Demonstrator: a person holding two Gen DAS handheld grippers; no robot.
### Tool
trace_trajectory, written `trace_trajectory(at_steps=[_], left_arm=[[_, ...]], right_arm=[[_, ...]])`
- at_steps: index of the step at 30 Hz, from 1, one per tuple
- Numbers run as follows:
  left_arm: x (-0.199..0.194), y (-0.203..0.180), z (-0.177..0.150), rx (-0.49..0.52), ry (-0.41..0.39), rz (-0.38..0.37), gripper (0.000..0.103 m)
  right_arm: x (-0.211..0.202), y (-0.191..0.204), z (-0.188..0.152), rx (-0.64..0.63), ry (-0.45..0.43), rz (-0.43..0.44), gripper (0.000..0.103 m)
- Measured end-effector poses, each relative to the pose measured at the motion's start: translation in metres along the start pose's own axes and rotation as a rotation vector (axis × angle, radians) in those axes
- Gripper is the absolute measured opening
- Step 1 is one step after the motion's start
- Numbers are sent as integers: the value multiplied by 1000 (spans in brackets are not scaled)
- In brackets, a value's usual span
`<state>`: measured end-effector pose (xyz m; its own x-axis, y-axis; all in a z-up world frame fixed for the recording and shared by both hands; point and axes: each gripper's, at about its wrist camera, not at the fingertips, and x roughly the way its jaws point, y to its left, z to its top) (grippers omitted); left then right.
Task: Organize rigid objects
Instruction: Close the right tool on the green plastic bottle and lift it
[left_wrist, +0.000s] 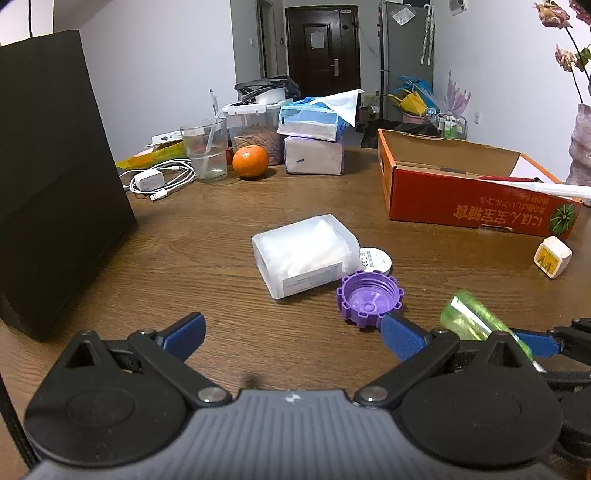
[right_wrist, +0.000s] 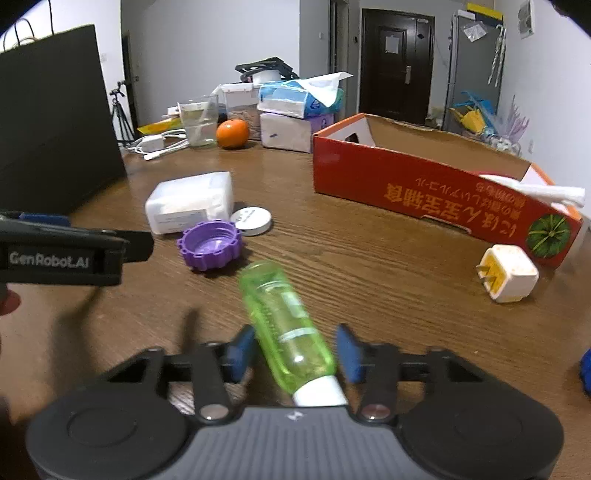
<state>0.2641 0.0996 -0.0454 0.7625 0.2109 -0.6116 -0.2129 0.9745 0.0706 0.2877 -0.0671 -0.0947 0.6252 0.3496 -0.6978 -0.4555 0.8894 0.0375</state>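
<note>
The right tongs (right_wrist: 293, 352) straddled the bottle (right_wrist: 286, 325), pads not clearly pressing; it could slip. Left tongs (left_wrist: 291, 332) stood released.

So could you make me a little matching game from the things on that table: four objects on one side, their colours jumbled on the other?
Things:
1. bottle
2. ridged cap
3. open cardboard box
4. round fruit

Colours:
A. purple
B. orange
C. red
D. clear green

Pairs: 1-D, 2-A, 3-C, 4-B
</note>
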Motion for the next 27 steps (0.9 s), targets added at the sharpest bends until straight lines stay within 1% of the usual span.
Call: trace_trajectory(at_steps=[1, 2, 10, 15, 20, 27], left_arm=[[1, -1, 0, 1, 1, -1, 103], [1, -1, 0, 2, 2, -3, 103], [6, -3, 1, 7, 11, 0, 103], [10, -9, 3, 19, 11, -13, 103], [14, -19, 8, 40, 4, -21, 103], [26, -39, 14, 72, 1, -30, 103]], right_arm=[[0, -1, 0, 6, -1, 4, 31], [-1, -2, 0, 10, -4, 10, 30], [0, -5, -1, 36, -26, 17, 30], [-2, -9, 0, 49, -43, 24, 30], [-6, -15, 1, 68, -68, 32, 30], [-15, -30, 3, 99, -122, 21, 30]])
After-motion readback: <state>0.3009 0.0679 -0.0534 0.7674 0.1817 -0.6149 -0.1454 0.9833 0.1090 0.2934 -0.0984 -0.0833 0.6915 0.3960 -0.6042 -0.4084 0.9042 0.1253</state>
